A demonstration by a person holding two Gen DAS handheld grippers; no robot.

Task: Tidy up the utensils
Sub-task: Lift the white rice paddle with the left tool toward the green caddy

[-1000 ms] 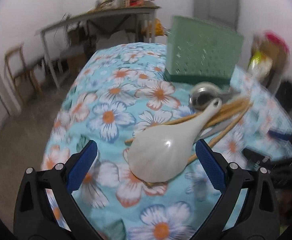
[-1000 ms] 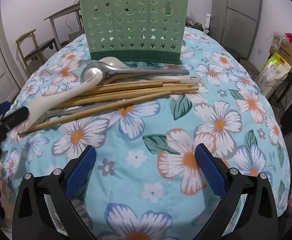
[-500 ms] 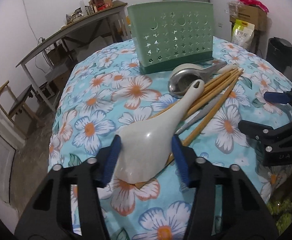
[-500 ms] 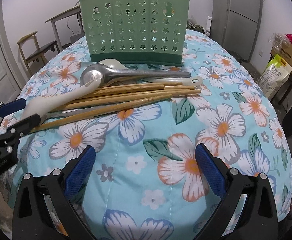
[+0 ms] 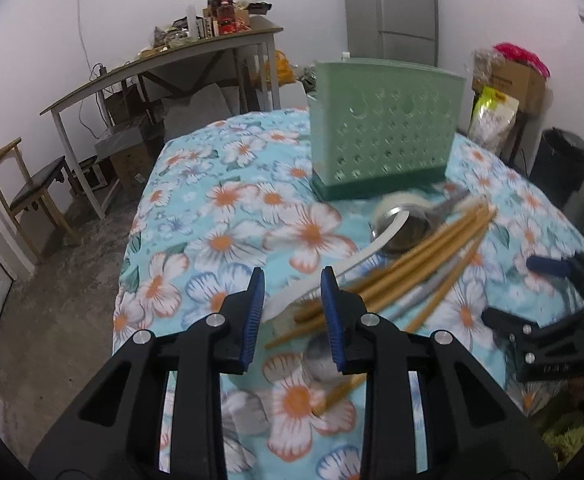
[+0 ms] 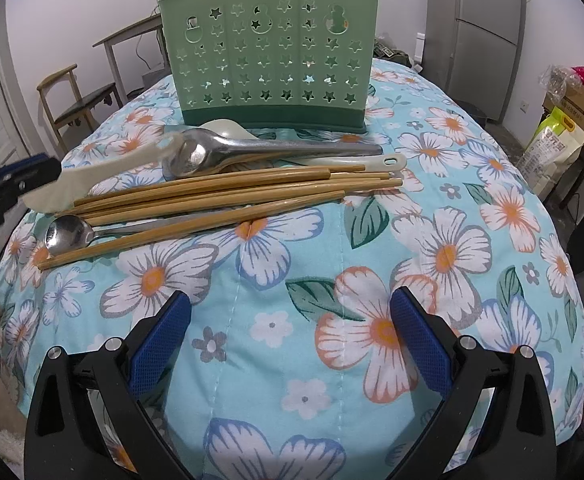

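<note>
Count of items on the flowered tablecloth (image 6: 444,208), right wrist view unless noted.

Green holders (image 6: 270,52): one, upright, perforated with stars.
White rice paddles: two; one (image 6: 104,170) at the left, one (image 6: 232,128) partly under the ladle, its handle ending in a hole.
Large metal ladles (image 6: 220,152): one.
Small metal spoons (image 6: 68,234): one.
Wooden chopsticks (image 6: 220,196): at least six; overlap keeps the exact count uncertain.
Grippers: two, left gripper (image 5: 292,312) and right gripper (image 6: 290,342).

White walls, a grey fridge (image 5: 390,12), a cluttered side table (image 5: 164,68) and a wooden chair (image 5: 24,188)
</note>
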